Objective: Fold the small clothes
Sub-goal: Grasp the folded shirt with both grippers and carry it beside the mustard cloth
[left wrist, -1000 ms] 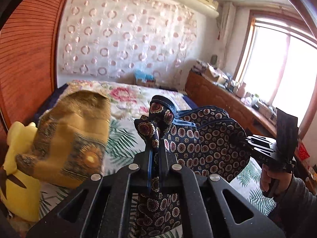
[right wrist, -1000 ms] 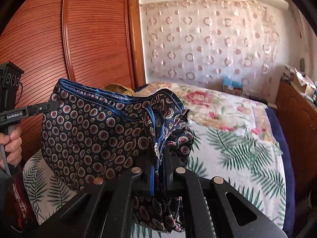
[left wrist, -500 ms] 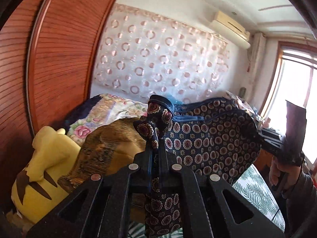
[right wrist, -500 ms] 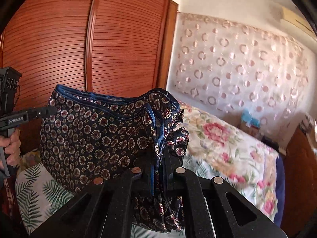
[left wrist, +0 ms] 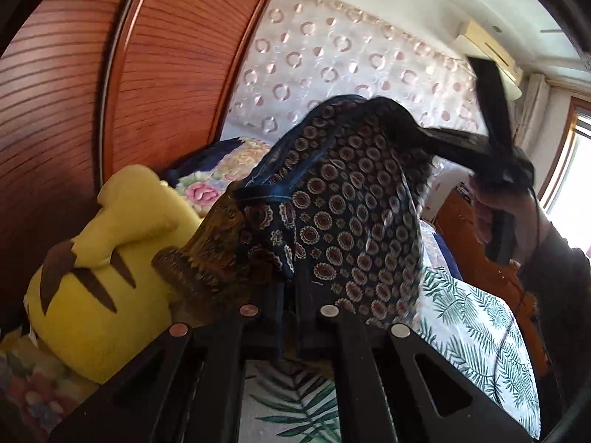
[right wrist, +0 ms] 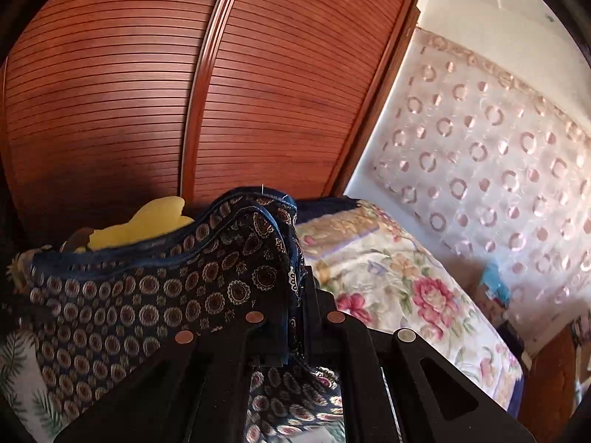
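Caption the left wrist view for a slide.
Both grippers, left and right, pinch patterned shorts above the bed.

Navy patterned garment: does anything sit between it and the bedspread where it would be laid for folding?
Partly. Both grippers hold the navy patterned garment; a yellow plush toy and brown-gold cloth sit beside it. Leaf-print bedspread looks free.

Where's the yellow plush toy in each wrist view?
Left wrist: the yellow plush toy is large at lower left, beside the brown patterned cloth.
Right wrist: only its top peeks over the navy patterned garment, left of centre.
Shared landmark: the reddish slatted wardrobe door.
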A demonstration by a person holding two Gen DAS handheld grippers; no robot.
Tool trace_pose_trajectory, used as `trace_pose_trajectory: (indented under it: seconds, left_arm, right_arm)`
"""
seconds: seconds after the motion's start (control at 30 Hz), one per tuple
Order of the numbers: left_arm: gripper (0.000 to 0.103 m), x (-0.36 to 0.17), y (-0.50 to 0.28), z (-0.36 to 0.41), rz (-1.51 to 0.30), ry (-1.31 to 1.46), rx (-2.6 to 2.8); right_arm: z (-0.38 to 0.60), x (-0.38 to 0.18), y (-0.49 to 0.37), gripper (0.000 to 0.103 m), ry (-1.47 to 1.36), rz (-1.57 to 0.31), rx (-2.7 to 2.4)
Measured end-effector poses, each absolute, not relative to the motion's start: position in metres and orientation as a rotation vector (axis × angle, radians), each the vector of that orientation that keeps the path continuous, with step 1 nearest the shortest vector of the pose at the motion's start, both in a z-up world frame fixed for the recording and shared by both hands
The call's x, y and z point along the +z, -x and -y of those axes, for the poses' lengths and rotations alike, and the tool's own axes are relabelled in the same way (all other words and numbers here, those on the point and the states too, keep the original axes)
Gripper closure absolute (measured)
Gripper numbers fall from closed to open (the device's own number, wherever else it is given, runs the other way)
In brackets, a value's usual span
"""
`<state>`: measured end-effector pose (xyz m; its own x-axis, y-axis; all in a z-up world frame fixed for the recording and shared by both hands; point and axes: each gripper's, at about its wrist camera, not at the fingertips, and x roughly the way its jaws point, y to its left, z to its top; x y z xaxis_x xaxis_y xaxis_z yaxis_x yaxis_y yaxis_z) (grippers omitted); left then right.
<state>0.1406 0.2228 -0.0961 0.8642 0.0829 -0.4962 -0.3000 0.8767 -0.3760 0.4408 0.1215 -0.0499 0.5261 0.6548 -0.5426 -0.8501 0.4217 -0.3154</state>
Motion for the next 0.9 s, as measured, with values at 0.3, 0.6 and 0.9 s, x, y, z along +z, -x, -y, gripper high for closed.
trace_pose_trajectory:
  seconds: [0.3, 0.6, 0.9]
  left_arm:
    - [0.098, -0.106, -0.138, -0.219, -0.515, 0.433, 0.242]
    - [0.098, -0.106, -0.143, -0.221, -0.536, 0.423, 0.264]
    - [0.098, -0.108, -0.147, -0.219, -0.57, 0.39, 0.278]
  right_arm:
    - [-0.145, -0.062, -0.475, 0.087, 0.578, -0.438, 0.932]
    - [-0.107, -0.058, -0.475, 0.061, 0.423, -0.422, 0.837]
    - [-0.108, -0.114, -0.459, 0.059, 0.361, -0.601, 0.971]
